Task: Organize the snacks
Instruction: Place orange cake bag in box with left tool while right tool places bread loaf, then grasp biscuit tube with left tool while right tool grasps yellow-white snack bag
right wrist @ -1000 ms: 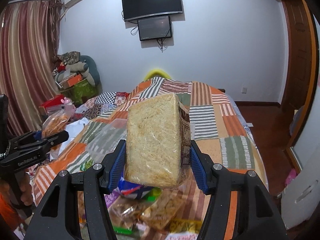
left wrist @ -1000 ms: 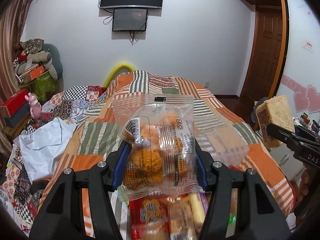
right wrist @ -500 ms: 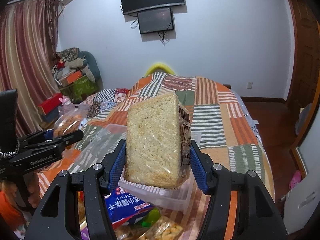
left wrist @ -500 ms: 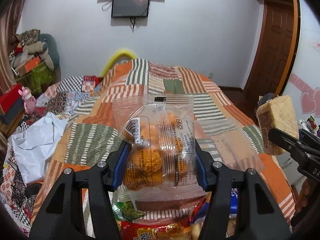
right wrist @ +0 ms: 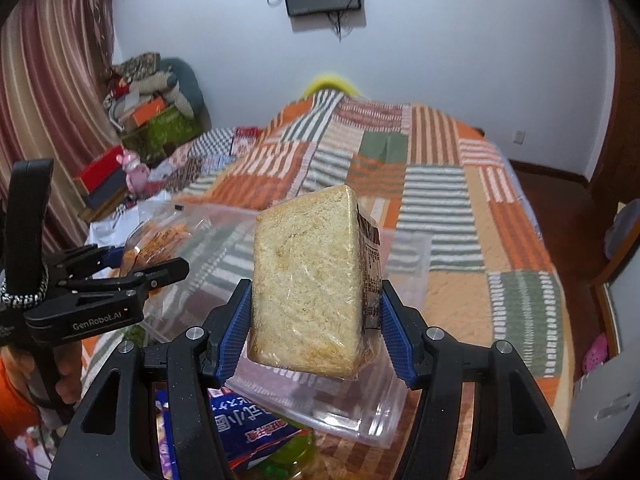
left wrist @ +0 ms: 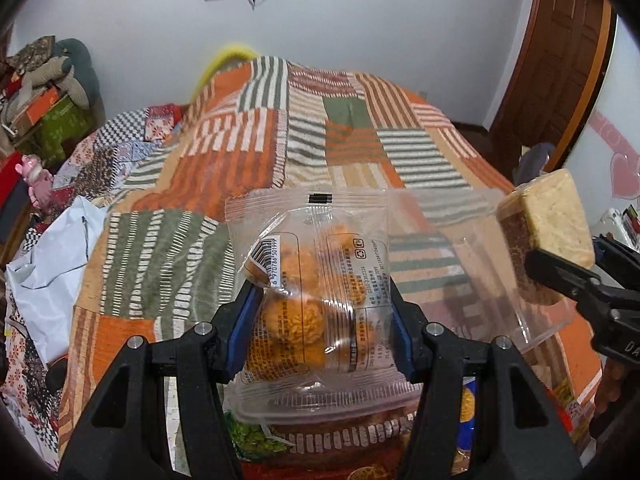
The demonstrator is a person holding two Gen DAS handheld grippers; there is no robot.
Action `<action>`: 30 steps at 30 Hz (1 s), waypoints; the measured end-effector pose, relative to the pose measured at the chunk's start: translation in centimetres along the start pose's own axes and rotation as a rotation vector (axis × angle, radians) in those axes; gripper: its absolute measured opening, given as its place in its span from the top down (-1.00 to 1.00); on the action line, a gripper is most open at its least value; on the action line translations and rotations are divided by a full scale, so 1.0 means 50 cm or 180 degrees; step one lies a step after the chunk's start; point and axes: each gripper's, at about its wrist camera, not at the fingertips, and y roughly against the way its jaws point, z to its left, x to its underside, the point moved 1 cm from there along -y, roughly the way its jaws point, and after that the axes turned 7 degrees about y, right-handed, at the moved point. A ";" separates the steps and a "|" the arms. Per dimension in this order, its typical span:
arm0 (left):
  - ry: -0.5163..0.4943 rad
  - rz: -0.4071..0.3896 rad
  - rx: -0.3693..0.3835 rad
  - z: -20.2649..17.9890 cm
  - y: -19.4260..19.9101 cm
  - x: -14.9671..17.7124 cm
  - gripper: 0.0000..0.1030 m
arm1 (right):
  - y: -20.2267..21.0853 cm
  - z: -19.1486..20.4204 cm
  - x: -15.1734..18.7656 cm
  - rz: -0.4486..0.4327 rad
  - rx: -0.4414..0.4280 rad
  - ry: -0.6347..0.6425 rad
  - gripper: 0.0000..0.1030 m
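The left tongs (left wrist: 320, 320) pinch a clear packet of orange puffed snacks (left wrist: 308, 292) between their blue pads, and the right tongs (right wrist: 316, 328) pinch a wrapped block of pale shredded cake (right wrist: 308, 280). Both hang above a clear plastic bin (right wrist: 404, 256) on the patchwork bedspread (left wrist: 256, 148), with more snack packets (right wrist: 248, 436) below the tongs.

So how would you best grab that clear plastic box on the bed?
Probably by one long side wall of the clear plastic box, one finger inside and one outside, coming from above. It lies open-topped on the quilt, too wide to span, and its thin rim looks like the only pinchable edge. Both grippers are full now.
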 end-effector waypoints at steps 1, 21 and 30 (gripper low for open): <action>-0.0014 0.0025 -0.0002 -0.002 -0.006 -0.001 -0.12 | -0.008 -0.002 0.001 0.0056 -0.0028 0.0001 -0.11; -0.0031 0.0314 -0.0022 -0.009 -0.057 0.003 -0.14 | -0.059 0.003 0.010 0.0396 -0.0160 0.0126 -0.11; -0.0097 0.0169 -0.0058 -0.018 -0.007 0.006 -0.30 | -0.018 0.008 0.003 0.0242 -0.0064 0.0196 -0.10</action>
